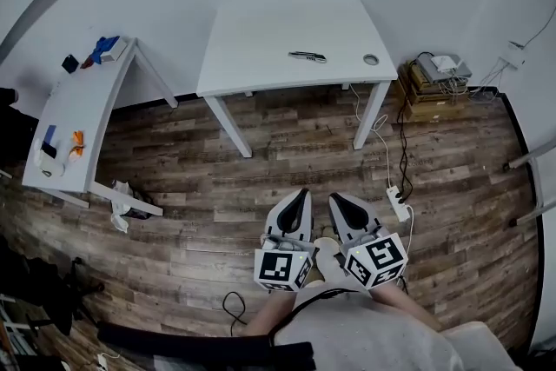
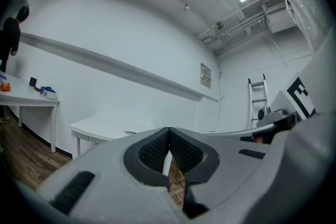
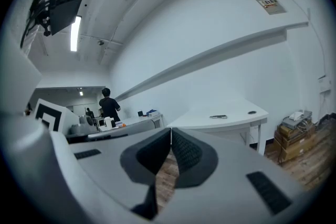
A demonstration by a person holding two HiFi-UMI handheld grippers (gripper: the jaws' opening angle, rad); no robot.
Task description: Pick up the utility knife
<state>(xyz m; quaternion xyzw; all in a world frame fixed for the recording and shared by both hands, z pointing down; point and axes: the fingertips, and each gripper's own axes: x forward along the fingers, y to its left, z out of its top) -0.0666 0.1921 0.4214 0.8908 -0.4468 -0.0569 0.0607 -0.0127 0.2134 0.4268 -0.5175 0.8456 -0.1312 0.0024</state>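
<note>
The utility knife point(image 1: 307, 56) is a thin dark bar lying on the white table point(image 1: 261, 48) at the far side of the room; the right gripper view shows the knife point(image 3: 218, 116) small and distant. My left gripper point(image 1: 297, 197) and right gripper point(image 1: 340, 202) are held side by side over the wooden floor, well short of the table, both pointing toward it. Each has its jaws shut with nothing between them. In the left gripper view the gripper point(image 2: 168, 130) hides most of the table top.
A small round object point(image 1: 371, 59) lies on the table right of the knife. A second white table point(image 1: 65, 113) with small items stands at the left. Boxes point(image 1: 434, 82) and cables with a power strip point(image 1: 398, 202) sit on the floor at the right. A person point(image 3: 109, 106) stands far off.
</note>
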